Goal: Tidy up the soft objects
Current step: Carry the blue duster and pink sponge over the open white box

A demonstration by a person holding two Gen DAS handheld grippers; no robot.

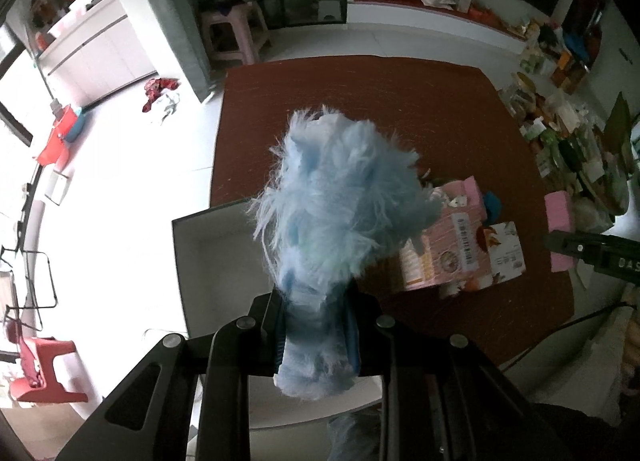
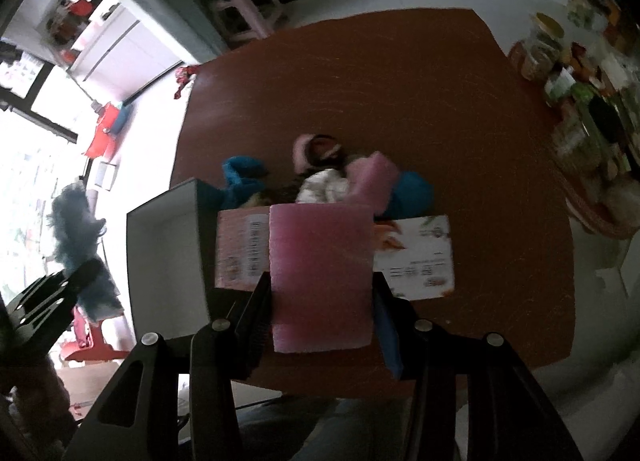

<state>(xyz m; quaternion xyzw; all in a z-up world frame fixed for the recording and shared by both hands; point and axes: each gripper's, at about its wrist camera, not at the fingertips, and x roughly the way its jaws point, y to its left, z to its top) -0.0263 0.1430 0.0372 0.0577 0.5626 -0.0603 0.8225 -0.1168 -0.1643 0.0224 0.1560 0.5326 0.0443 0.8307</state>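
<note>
My left gripper (image 1: 316, 325) is shut on a fluffy light-blue plush (image 1: 340, 197) and holds it above the white open box (image 1: 208, 245) at the table's left edge. My right gripper (image 2: 322, 301) is shut on a pink foam block (image 2: 320, 277), held above the printed carton (image 2: 416, 257). The foam block also shows in the left wrist view (image 1: 560, 217), with the right gripper's fingers (image 1: 568, 243) on it. The left gripper and plush appear at the left of the right wrist view (image 2: 76, 237). Behind the carton lie a blue plush (image 2: 240, 177), a pink foam piece (image 2: 372, 177) and other soft items (image 2: 320, 149).
The brown table (image 2: 360, 81) stands on a white floor. Jars and packets (image 2: 572, 73) crowd a side surface to the right. A pink stool (image 1: 232, 33) stands beyond the table. Red plastic stools (image 1: 40, 365) are on the floor at left.
</note>
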